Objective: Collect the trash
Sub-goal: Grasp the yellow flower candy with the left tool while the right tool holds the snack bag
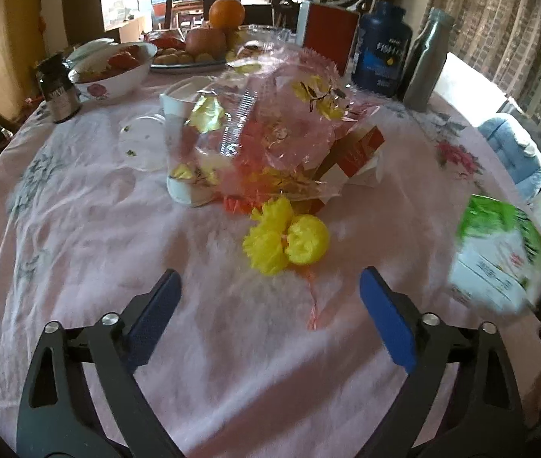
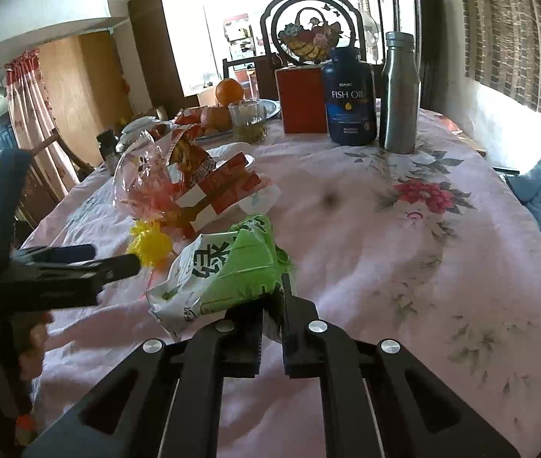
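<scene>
A pile of trash lies mid-table: a clear pink cellophane wrapper (image 1: 270,122) over a white paper cup (image 1: 179,114) and a red-and-white carton (image 1: 358,152), with yellow plastic flowers (image 1: 285,236) in front. My left gripper (image 1: 270,286) is open and empty, just short of the flowers. My right gripper (image 2: 272,297) is shut on a green-and-white snack bag (image 2: 224,271), held above the cloth; the bag also shows blurred at the right of the left wrist view (image 1: 499,255). The left gripper shows at the left of the right wrist view (image 2: 79,263).
A pink flowered cloth (image 1: 118,267) covers the table. At the back stand a fruit plate (image 1: 194,62), a bowl (image 1: 114,72), a dark jar (image 1: 58,91), a red box (image 2: 301,99), a fish oil bottle (image 2: 350,95) and a steel bottle (image 2: 400,91). A clear lid (image 1: 142,141) lies left.
</scene>
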Motion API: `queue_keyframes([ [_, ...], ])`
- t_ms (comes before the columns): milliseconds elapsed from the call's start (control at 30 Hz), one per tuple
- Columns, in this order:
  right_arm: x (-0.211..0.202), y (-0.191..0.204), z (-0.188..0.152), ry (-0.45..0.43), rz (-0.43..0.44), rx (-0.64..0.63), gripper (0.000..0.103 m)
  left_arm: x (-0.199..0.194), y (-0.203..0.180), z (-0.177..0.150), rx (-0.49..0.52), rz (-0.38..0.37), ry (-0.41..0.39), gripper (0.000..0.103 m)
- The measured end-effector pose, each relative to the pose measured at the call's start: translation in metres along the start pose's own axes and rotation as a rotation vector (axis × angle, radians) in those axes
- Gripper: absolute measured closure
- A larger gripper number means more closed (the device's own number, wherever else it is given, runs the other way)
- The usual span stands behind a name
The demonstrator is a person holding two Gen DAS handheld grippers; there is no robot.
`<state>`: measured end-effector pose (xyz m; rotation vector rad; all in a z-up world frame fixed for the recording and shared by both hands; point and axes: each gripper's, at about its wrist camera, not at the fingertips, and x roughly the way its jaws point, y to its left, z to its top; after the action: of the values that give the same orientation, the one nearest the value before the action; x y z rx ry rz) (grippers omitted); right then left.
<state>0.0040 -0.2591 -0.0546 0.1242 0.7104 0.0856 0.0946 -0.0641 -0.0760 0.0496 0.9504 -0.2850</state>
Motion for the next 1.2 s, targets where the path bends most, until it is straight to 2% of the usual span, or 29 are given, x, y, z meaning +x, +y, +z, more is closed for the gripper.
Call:
queue_keyframes([
  [100, 0.001, -0.005, -0.002, 0.005, 0.004, 0.007, 0.094, 0.013, 0.000, 0.006, -0.014, 0.002, 0.019, 0.018],
  [300, 0.004, -0.010, -0.002, 0.008, 0.013, 0.012, 0.094, 0.034, -0.001, 0.016, -0.028, 0.007, 0.069, 0.037],
  [367, 0.004, -0.008, -0.002, 0.007, 0.019, 0.006, 0.094, 0.039, -0.001, 0.018, -0.032, 0.003, 0.078, 0.040],
  [400, 0.004, -0.007, -0.001, 0.006, 0.023, 0.003, 0.094, 0.040, -0.001, 0.019, -0.033, 0.000, 0.079, 0.048],
  [533, 0.006, -0.005, -0.002, 0.005, 0.033, -0.002, 0.094, 0.041, -0.002, 0.017, -0.021, 0.002, 0.082, 0.059],
  [733, 0.003, -0.001, -0.002, 0.002, 0.037, -0.010, 0.094, 0.023, -0.008, 0.007, 0.017, 0.018, 0.057, 0.064],
  [1200, -0.023, 0.013, -0.005, -0.025, -0.004, -0.032, 0.095, -0.040, -0.027, -0.034, 0.089, -0.068, -0.011, 0.066],
])
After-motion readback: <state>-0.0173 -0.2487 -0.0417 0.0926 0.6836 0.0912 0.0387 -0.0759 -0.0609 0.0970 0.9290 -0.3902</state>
